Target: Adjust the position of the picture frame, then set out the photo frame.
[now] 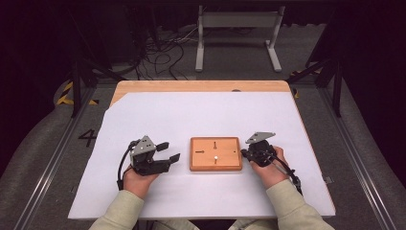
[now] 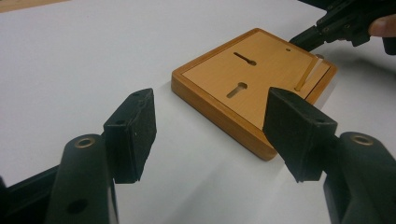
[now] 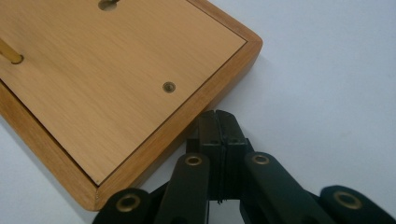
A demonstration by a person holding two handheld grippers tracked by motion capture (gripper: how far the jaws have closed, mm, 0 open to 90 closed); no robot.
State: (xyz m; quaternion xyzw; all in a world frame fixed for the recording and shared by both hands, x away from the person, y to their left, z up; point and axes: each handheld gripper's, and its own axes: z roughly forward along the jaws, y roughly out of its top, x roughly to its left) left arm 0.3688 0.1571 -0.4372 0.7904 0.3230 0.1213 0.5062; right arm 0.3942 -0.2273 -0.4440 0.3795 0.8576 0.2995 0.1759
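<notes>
Closed right gripper [image 3: 217, 119] tips are set against the edge of the wooden board [image 1: 215, 153], which lies flat mid-tabletop [image 1: 191, 110] on white paper. 4 keyhole slots are cut in its face. Left gripper [image 1: 168, 151] is held apart, empty. Sliding under a push is judged likely.

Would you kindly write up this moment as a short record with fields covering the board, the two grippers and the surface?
Surface: white sheet laid over a wooden table
Object: flat wooden board with a raised rim and keyhole-shaped slots, lying flat on the sheet
Left gripper: jaws apart, nothing between them, pointing at the board from its left, clear of it
Right gripper: jaws closed together, tips at the board's right rim near a corner; contact cannot be told
Small detail: brass-coloured insert in the board's panel
</notes>
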